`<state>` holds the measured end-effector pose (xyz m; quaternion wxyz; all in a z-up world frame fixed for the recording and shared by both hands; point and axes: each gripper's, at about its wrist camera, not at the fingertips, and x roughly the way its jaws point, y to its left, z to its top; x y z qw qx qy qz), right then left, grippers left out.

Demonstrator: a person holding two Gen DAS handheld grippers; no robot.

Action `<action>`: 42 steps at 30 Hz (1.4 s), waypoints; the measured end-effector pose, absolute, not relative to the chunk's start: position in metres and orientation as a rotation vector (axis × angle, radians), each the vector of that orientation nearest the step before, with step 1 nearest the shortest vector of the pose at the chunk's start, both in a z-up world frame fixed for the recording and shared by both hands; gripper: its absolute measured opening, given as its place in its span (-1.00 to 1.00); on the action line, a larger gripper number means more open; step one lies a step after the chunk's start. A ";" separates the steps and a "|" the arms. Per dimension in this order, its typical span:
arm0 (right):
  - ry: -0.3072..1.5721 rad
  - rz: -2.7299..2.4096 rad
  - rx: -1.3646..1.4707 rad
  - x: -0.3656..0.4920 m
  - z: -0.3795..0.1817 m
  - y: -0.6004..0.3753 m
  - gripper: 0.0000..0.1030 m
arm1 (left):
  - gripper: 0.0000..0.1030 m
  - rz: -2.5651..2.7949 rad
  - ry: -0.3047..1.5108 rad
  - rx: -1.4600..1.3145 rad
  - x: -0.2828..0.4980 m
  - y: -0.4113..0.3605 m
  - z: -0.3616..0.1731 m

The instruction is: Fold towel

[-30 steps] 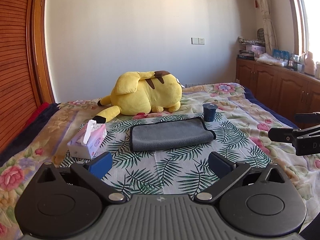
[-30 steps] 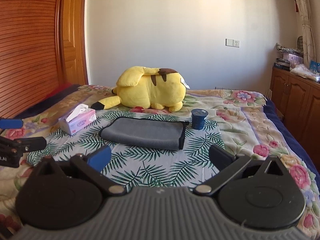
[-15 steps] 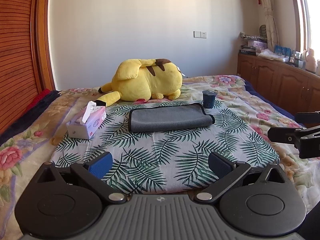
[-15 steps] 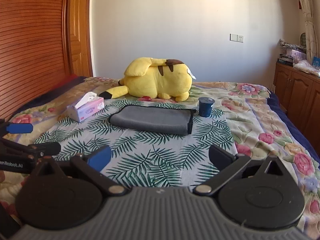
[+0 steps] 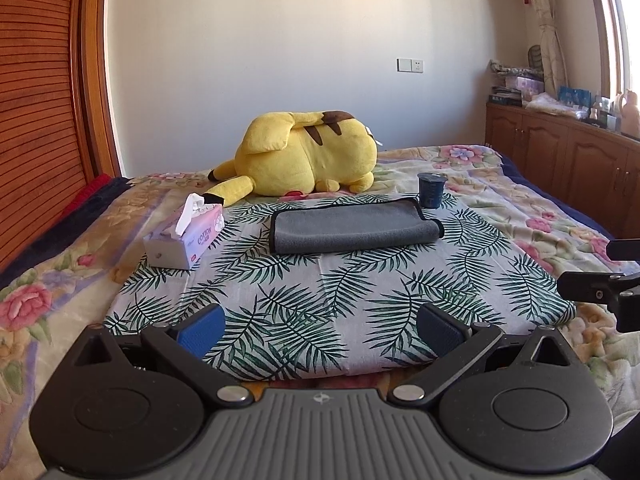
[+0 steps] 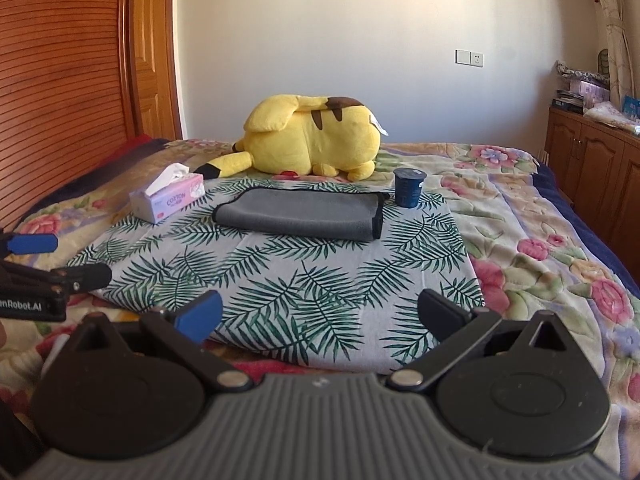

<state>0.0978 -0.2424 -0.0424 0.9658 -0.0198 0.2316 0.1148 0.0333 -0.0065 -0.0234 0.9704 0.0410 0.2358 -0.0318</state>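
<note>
Left wrist view. My left gripper [image 5: 320, 330] has its fingers spread wide and holds nothing. Over the last second I have drawn it back from the bed; the grey towel [image 5: 354, 226] now sits farther off, already doubled over on the palm-leaf cloth [image 5: 320, 292]. I judge the fold done and this a retreat. Tissue box [image 5: 186, 236], left of the towel, reads "COTTON". A dark cup [image 5: 432, 189] stands just beyond the towel's right end, and a yellow plush toy [image 5: 308, 156] lies behind.

Right wrist view. My right gripper [image 6: 318, 314], also backed away, is likewise wide and empty. The towel [image 6: 300, 214] lies well ahead, untouched. The left gripper's body, at the left edge, shows the partial lettering "nRobot.AI". The cup's label is too small to read.
</note>
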 end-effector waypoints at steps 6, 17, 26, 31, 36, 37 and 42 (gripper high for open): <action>0.460 0.222 -0.038 0.100 -0.044 -0.243 1.00 | 0.69 -0.075 0.483 0.081 0.034 -0.007 -0.027; 0.406 0.198 -0.038 0.095 -0.042 -0.244 1.00 | 0.69 -0.062 0.417 0.079 0.027 -0.005 -0.021; 0.344 0.180 -0.039 0.091 -0.039 -0.247 1.00 | 0.69 -0.052 0.360 0.063 0.020 -0.002 -0.014; 0.326 0.170 -0.031 0.090 -0.038 -0.249 1.00 | 0.69 -0.052 0.340 0.066 0.018 -0.002 -0.012; 0.309 0.168 -0.038 0.088 -0.038 -0.249 1.00 | 0.69 -0.053 0.322 0.051 0.016 0.000 -0.009; 0.305 0.167 -0.039 0.087 -0.037 -0.248 1.00 | 0.69 -0.052 0.318 0.049 0.015 0.000 -0.008; 0.282 0.159 -0.038 0.085 -0.036 -0.250 1.00 | 0.69 -0.049 0.299 0.047 0.014 0.001 -0.006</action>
